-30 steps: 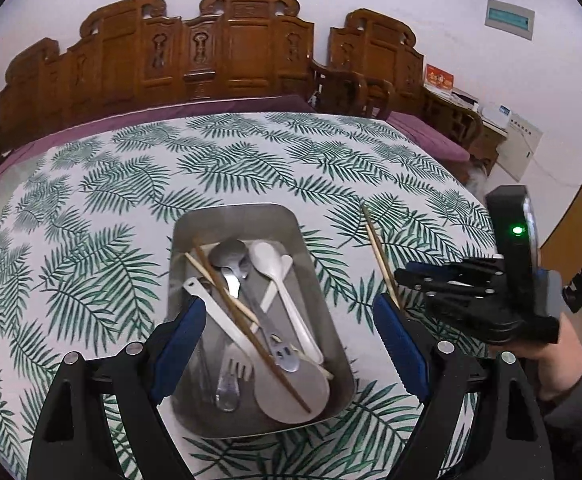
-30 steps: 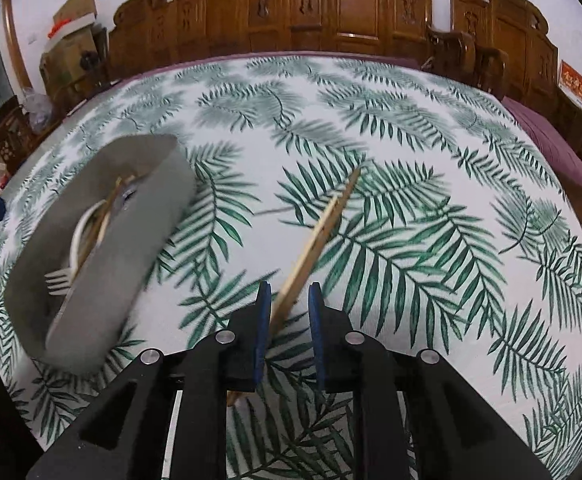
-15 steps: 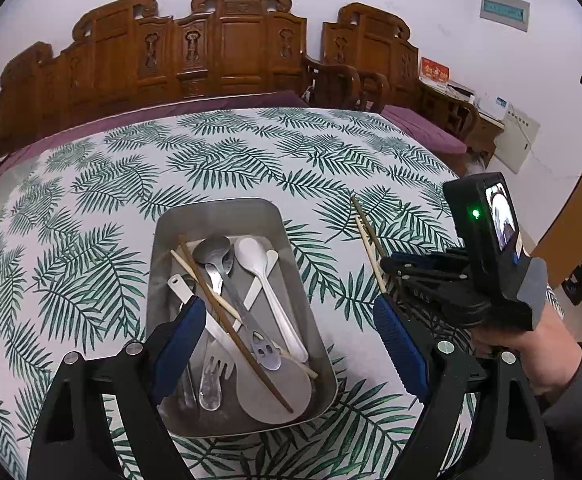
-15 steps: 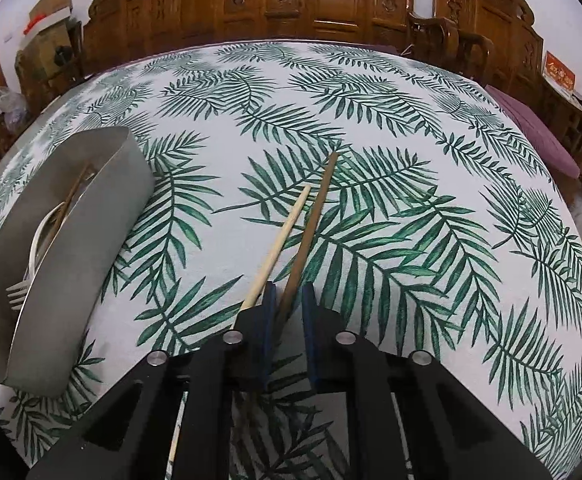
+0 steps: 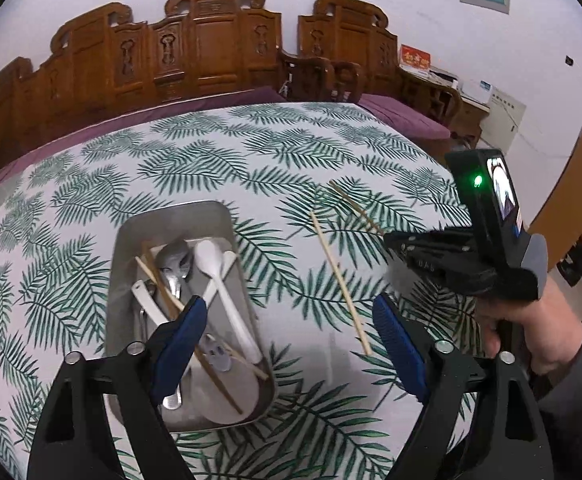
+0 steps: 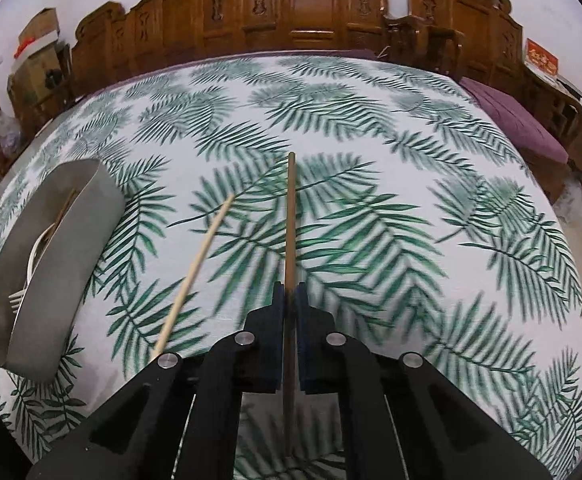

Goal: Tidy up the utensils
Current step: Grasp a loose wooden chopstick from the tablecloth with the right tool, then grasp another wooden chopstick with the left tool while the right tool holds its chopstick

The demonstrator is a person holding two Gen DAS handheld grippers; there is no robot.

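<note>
On palm-leaf tablecloth (image 6: 391, 128): oblong steel tray (image 5: 211, 216), rounded corners, holding a jumble of white plastic spoons (image 5: 227, 296), metal spoon (image 5: 173, 256), fork and wooden chopsticks, partly hidden behind the left gripper (image 5: 287, 332). That gripper's blue pads stand wide, closing slightly, nothing between them. Pale chopstick (image 5: 341, 284), thin and round, lies loose on the cloth right of the tray. Right gripper (image 6: 289, 296), black with blue pads, clamped on dark chopstick (image 6: 290, 216), which juts straight ahead; its rear end is lost under the jaws. Carved wooden chairs (image 6: 311, 4) behind. Red sign (image 5: 414, 57), writing unreadable.
</note>
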